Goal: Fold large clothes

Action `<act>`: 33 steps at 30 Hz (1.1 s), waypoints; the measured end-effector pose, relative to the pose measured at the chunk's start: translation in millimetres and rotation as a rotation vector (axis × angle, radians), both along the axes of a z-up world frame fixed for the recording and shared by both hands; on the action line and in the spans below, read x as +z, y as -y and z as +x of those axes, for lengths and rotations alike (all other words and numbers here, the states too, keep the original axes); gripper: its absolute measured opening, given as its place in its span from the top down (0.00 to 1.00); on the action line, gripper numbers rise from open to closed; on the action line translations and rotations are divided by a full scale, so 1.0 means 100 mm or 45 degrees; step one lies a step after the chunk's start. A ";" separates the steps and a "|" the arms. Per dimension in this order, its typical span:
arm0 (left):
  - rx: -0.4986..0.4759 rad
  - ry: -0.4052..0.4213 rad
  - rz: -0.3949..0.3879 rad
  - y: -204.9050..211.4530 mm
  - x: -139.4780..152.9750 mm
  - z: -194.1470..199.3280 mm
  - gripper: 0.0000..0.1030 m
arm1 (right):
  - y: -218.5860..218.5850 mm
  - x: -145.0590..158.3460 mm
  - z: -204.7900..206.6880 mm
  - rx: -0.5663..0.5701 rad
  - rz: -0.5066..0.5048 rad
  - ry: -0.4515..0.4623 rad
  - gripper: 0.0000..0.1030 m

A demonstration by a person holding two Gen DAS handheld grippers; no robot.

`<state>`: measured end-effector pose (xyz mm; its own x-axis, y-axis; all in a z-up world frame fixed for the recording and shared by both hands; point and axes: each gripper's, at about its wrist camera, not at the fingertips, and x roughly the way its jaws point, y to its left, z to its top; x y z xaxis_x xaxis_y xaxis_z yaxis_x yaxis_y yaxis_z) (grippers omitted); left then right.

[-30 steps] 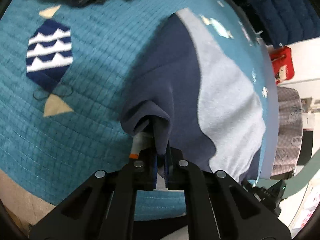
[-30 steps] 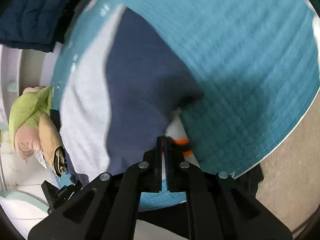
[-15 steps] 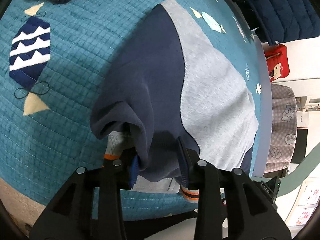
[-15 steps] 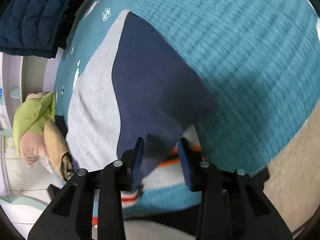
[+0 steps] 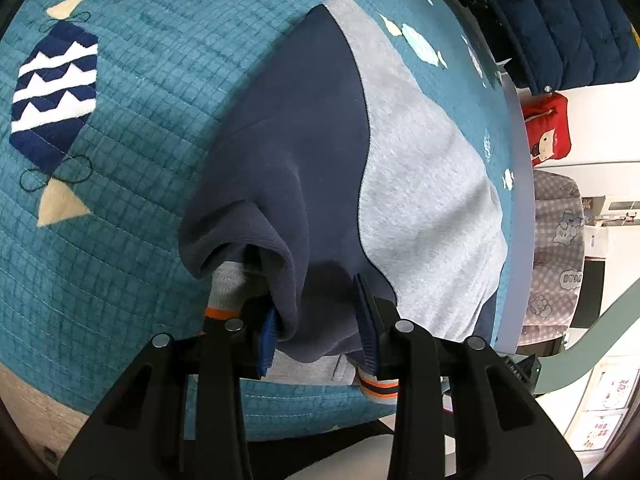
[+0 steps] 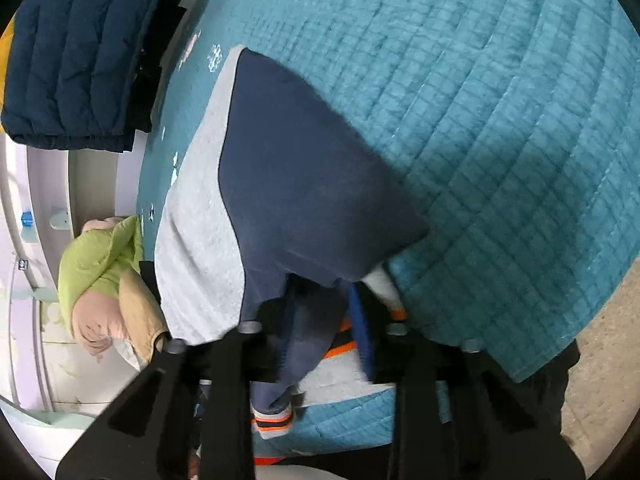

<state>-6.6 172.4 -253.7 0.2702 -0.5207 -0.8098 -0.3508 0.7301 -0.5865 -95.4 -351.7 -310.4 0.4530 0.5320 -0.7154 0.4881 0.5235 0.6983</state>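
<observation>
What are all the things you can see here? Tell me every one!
Navy and grey fleece sweatshirt: one, folded, lying on the mat.
Teal quilted mat: one, with a navy and white zigzag fish patch, under the sweatshirt.
Dark navy puffer jacket: one, beyond the mat's far edge.
Red cartoon pouch: one, beside the mat.
Green, pink and tan clothes pile: one, off the mat's side.
Left gripper: black, blue pads, open around the sweatshirt's near edge.
Right gripper: black, blue pads, open around the near edge.
</observation>
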 end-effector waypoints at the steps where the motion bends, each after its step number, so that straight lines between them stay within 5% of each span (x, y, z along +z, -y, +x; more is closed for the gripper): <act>1: 0.004 0.004 -0.002 0.00 0.00 0.00 0.67 | 0.00 0.03 0.00 0.009 -0.013 0.010 0.86; 2: 0.008 0.003 0.004 -0.01 0.00 0.00 0.70 | -0.01 0.05 0.00 0.014 -0.019 0.027 0.91; 4: 0.013 -0.009 0.034 -0.01 -0.01 -0.01 0.98 | -0.06 0.15 0.02 0.025 -0.064 0.058 0.91; 7: 0.012 -0.010 0.031 -0.04 0.02 -0.06 0.99 | -0.16 0.25 0.01 0.057 -0.147 0.011 0.92; 15: 0.019 -0.079 0.088 -0.14 -0.10 -0.09 0.99 | -0.15 -0.01 0.00 0.084 -0.086 -0.120 0.91; 20: -0.174 0.083 0.155 0.03 0.35 -0.09 0.97 | -0.19 0.45 0.02 0.237 -0.010 -0.012 0.87; 25: -0.201 0.253 0.198 0.14 0.67 0.01 0.97 | -0.14 0.76 0.19 0.260 -0.313 0.135 0.87; 29: -0.224 0.187 0.120 0.21 0.61 0.05 0.97 | -0.13 0.53 0.23 0.234 -0.204 0.047 0.87; 33: -0.282 0.204 0.269 0.20 0.89 -0.13 0.97 | -0.23 0.78 0.07 0.388 -0.163 0.074 0.87</act>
